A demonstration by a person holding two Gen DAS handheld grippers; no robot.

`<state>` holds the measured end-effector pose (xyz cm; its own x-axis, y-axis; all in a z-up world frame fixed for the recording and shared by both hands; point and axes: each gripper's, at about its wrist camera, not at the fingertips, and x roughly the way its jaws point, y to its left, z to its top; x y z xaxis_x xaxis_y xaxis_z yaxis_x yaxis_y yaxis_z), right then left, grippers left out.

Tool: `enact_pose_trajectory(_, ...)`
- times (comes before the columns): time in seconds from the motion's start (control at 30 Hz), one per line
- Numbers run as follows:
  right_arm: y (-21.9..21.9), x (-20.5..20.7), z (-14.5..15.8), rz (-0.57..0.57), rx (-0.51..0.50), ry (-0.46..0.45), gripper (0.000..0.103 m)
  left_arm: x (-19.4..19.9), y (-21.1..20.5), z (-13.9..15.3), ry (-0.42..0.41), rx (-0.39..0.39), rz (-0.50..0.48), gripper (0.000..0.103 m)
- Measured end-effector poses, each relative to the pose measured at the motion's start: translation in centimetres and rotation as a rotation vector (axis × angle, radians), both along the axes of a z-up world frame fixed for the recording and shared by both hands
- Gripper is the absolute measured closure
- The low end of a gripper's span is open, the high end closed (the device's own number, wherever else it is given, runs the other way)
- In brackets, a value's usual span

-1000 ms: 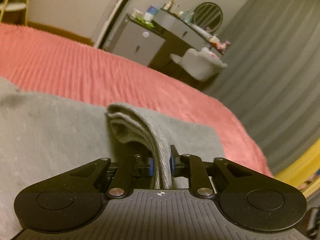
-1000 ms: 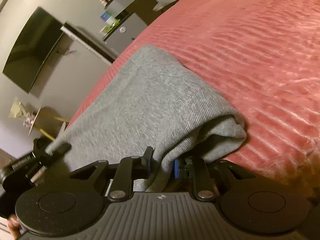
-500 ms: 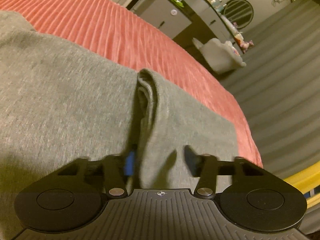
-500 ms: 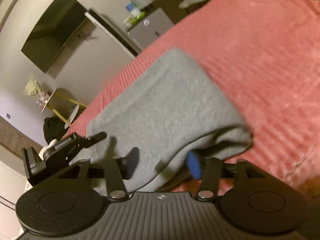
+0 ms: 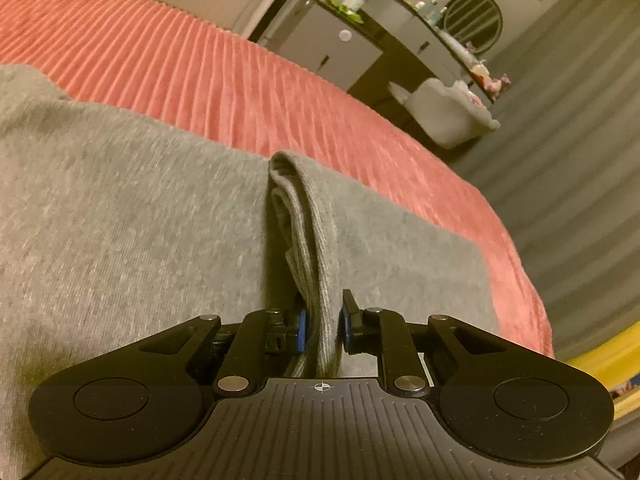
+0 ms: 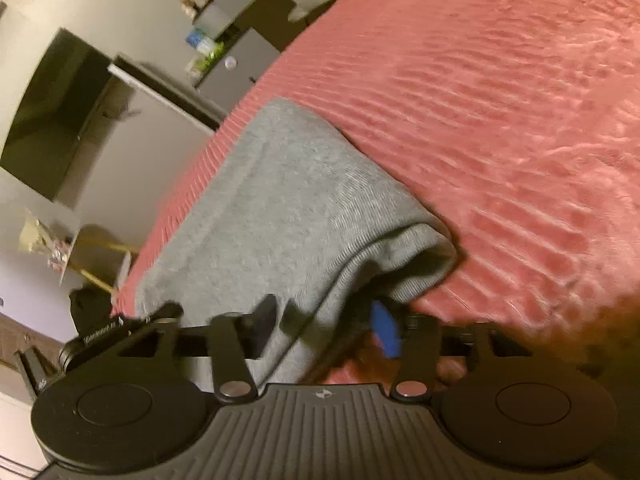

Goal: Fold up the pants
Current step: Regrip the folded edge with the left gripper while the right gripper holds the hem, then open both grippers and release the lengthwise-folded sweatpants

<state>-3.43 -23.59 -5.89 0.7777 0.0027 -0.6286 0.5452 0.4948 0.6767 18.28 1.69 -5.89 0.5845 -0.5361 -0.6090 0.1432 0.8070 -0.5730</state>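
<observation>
Grey knit pants (image 5: 120, 208) lie folded on a red ribbed bedspread (image 5: 208, 76). My left gripper (image 5: 322, 320) is shut on a raised ridge of the pants' fabric (image 5: 308, 216), pinched between the blue pads. In the right wrist view the pants (image 6: 280, 200) stretch away over the bedspread (image 6: 500, 100). My right gripper (image 6: 326, 316) is open, its fingers astride the near folded edge of the pants without clamping it. The other gripper (image 6: 108, 328) shows at the far left of that view.
A dark dresser (image 5: 360, 52) with bottles and a round mirror (image 5: 472, 18) stands beyond the bed. A grey curtain (image 5: 568, 140) hangs at the right. A wall TV (image 6: 52, 116) and a small side table (image 6: 76, 256) show in the right wrist view.
Half a second ago both grippers stood open. My left gripper has shut on the fabric ridge again. My right gripper stays open and has shifted over the pants' edge.
</observation>
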Motion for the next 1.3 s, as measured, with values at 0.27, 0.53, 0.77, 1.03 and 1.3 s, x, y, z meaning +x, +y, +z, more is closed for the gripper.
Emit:
enact_pose_trajectory(0.27, -2.5, -1.2, -0.5, -0.157, -0.028, 0.018, 0.087, -0.1, 0.2, 0.3, -0.026, -0.015, 0.021, 0.088)
enact_pose_trajectory(0.53, -0.5, -1.0, 2.1, -0.052, -0.247, 0.027, 0.09, -0.5, 0.4, 1.5, -0.041, 0.03, 0.021, 0.087)
enact_pose_trajectory(0.77, -1.5, -0.2, 2.8, 0.036, -0.241, 0.251, 0.052, -0.9, 0.4, 2.7, -0.049, 0.247, 0.154, 0.058)
enact_pose_trajectory(1.03, 1.6, 1.6, 6.9, 0.16, -0.597, 0.158, 0.056, -4.1, -1.3, 4.5, -0.176, 0.105, 0.099, 0.045)
enact_pose_trajectory(1.3, 6.0, 6.5, 1.0, 0.532, -0.763, 0.132, 0.062, -6.1, -7.3, 0.2, -0.242, 0.472, -0.172, 0.053)
